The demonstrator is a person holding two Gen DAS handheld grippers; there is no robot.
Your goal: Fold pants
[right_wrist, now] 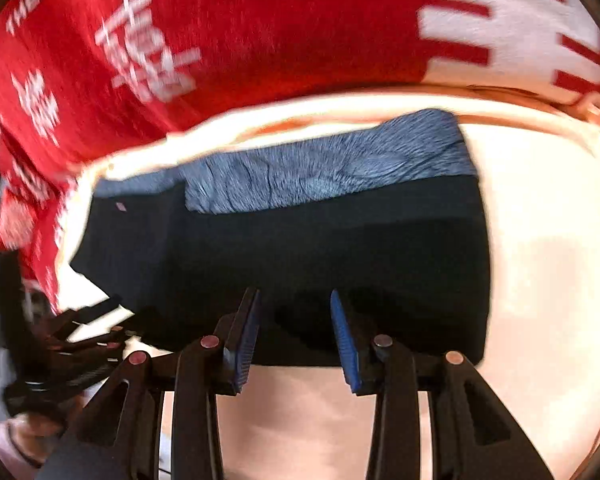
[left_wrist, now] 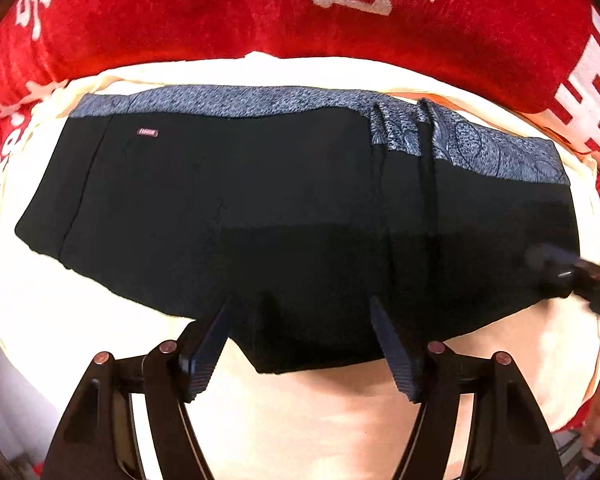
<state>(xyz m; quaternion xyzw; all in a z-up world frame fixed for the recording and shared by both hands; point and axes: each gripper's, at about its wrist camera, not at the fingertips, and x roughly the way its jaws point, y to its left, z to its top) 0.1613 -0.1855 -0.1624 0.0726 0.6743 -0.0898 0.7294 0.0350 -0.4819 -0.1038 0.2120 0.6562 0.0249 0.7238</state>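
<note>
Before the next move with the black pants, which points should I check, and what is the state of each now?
1. Left tongs open, nothing between them: ok.
2. Right tongs open, no fabric pinched: ok.
3. Black pants lie flat in a folded block on the cream sheet: ok.
4. Patterned blue-grey band lies along the far edge, but two ridges wrinkle it at one end: not ok.
5. Red blanket clear of the pants: ok.
6. Layers underneath aligned: cannot tell.

both wrists overhead, sharing pants (left_wrist: 260,208)
</note>
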